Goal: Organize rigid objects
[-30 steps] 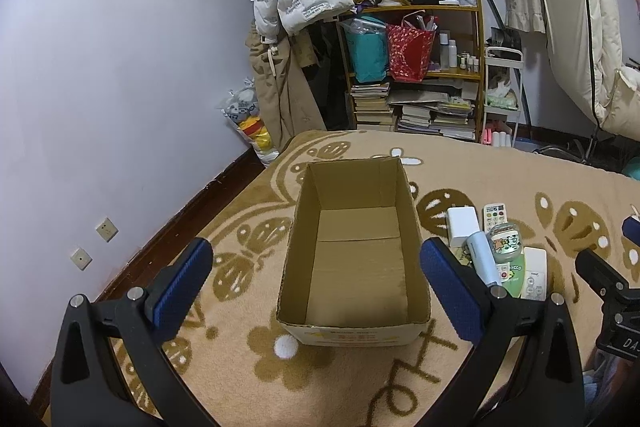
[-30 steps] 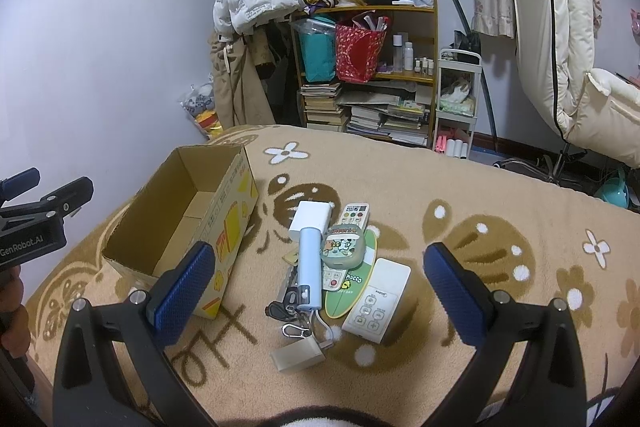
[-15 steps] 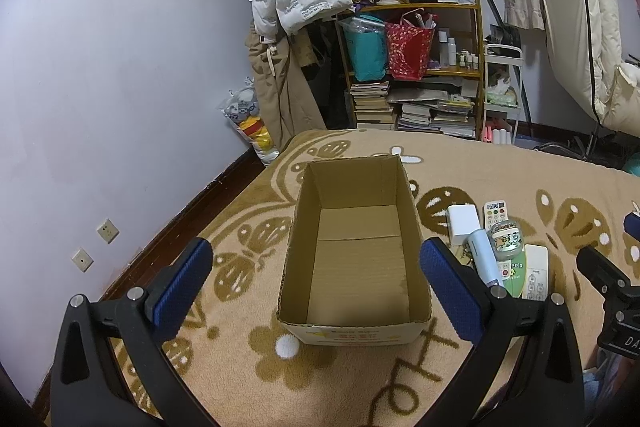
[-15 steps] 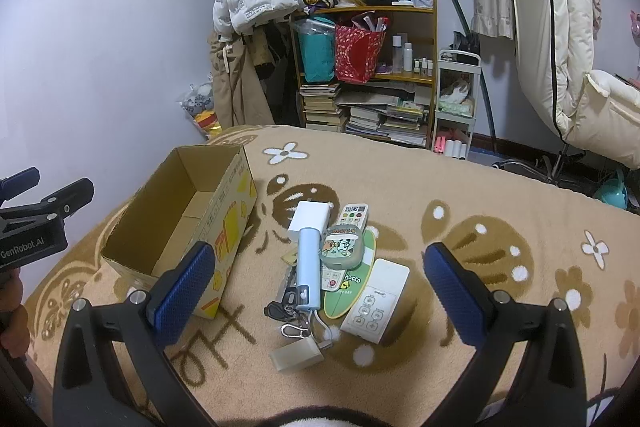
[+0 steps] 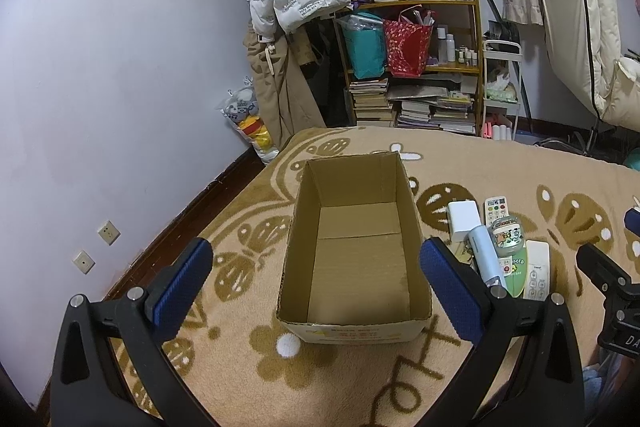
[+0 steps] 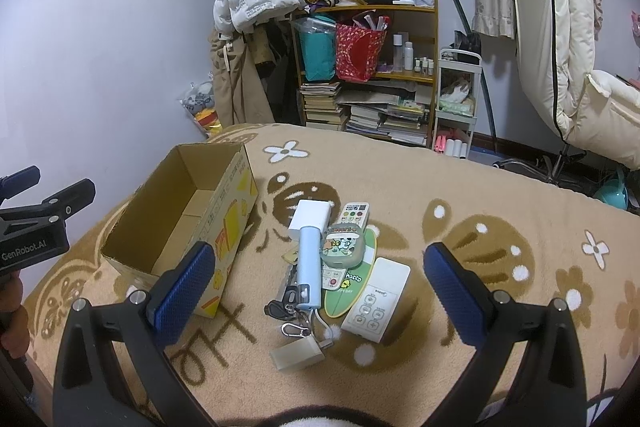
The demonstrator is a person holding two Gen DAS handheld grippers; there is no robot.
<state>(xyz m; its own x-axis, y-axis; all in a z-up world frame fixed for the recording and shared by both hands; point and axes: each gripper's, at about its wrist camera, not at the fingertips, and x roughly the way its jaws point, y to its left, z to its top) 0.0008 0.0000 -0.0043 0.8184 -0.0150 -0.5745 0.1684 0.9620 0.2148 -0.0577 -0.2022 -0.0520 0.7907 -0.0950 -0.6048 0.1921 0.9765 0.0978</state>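
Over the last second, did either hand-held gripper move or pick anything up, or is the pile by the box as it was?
Almost nothing changed. The right hand-held gripper crept slightly toward the pile, so the blue cylinder and white remote sit a touch higher in its view. Nothing was gripped or released. The left hand-held gripper stays open over the empty cardboard box, and the pile has not shifted.
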